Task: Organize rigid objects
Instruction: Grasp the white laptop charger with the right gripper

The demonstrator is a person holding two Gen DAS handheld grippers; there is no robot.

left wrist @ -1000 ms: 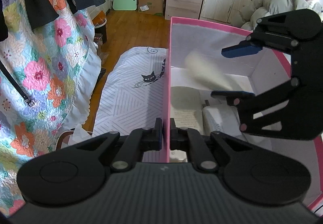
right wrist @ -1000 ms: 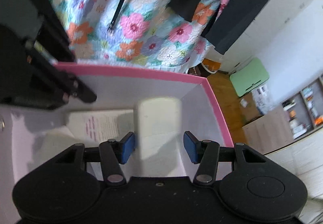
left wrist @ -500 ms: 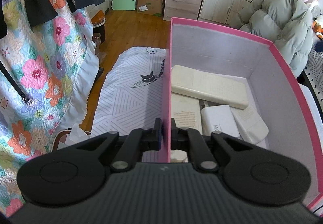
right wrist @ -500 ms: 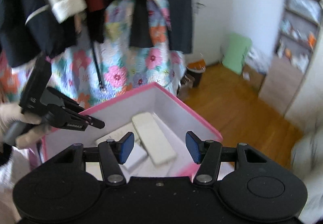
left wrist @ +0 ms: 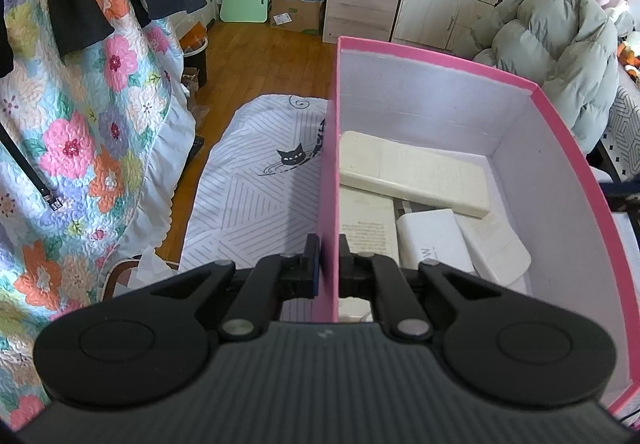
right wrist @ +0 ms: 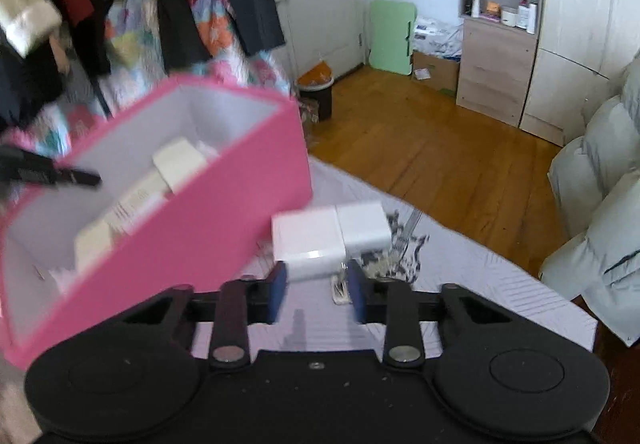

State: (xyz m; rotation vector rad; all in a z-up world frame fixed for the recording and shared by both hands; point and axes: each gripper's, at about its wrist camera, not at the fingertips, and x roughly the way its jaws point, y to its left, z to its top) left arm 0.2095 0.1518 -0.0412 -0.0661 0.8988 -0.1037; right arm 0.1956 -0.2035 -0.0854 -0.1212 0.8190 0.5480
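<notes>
White blocks (right wrist: 330, 234), perhaps chargers, right-wrist view only.

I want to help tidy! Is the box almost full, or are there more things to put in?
Several pale blocks already lie inside the pink box, which the left gripper clamps by its wall. The right gripper is closing near two white boxes on the bed; those remain.

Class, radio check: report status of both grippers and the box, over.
Left gripper shut on pink box wall. Right gripper closing, nothing gripped, white boxes just ahead on bedsheet. Nothing in the way.
</notes>
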